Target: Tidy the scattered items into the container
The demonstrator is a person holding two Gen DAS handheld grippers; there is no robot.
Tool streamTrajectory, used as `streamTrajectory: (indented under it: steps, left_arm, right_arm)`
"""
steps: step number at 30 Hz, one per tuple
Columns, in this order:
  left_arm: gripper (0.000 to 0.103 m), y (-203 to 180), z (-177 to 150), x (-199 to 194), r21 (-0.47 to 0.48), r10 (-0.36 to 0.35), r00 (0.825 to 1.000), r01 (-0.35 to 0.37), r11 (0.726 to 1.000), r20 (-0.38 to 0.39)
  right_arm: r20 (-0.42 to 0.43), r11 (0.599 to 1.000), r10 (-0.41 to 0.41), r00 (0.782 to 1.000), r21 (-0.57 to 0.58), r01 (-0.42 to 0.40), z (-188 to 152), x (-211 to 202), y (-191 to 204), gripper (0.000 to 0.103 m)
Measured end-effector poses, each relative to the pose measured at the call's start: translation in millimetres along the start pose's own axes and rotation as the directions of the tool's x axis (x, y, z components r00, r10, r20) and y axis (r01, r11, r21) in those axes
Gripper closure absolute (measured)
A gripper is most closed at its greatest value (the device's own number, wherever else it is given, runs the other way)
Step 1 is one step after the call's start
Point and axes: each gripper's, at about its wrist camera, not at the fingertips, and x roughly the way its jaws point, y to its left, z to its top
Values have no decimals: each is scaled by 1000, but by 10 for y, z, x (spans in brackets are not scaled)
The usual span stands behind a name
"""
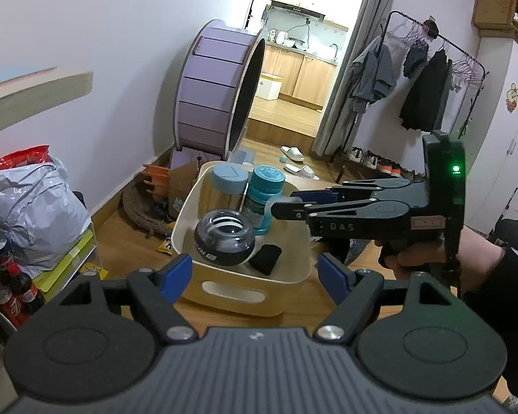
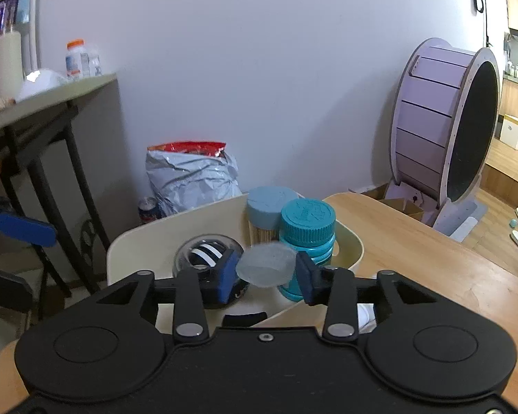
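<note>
Two grippers are up by a cream container [image 1: 248, 296] that sits on a wooden table [image 2: 431, 262]. The right gripper [image 2: 266, 272] has its blue fingers [image 2: 228, 272] pressed on a small, pale blue-grey disc [image 2: 266, 266]. The disc is blurry, so it may be a lid or a pad. It hangs over the near edge of the container. The left gripper [image 1: 255, 274] has its blue fingers [image 1: 176, 272] wide apart and holds nothing. It sits just in front of the container.

Inside the container are four things. A black ball with a clear top [image 1: 224, 241] is near the front. A small black thing [image 1: 266, 258] lies beside it. A teal bottle [image 1: 264, 196] stands at the back, next to a jar with a pale blue lid [image 1: 228, 189].
</note>
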Motion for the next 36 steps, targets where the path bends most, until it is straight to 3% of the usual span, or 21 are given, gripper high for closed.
streamTrajectory:
  steps: [9, 19, 25, 29, 36]
  left_arm:
    - [24, -49, -22, 27, 1, -21, 1000, 21, 1000, -2]
    - [24, -270, -61, 101, 26, -74, 997, 74, 997, -7]
    - [24, -408, -89, 163, 50, -92, 995, 94, 994, -26]
    - [24, -452, -101, 188, 58, -88, 996, 90, 994, -34]
    - [24, -518, -114, 214, 70, -95, 994, 98, 993, -44]
  right_arm:
    - [4, 1000, -23, 1000, 1, 23, -55, -150, -38, 54]
    - [9, 982, -179, 984, 57, 179, -310, -679, -426, 38]
    - [-31, 963, -254, 967, 84, 256, -532, -768, -704, 37]
    - [-54, 956, -257, 965, 134, 262, -670, -750, -807, 37]
    - [-57, 974, -174, 983, 134, 181, -818, -685, -595, 37]
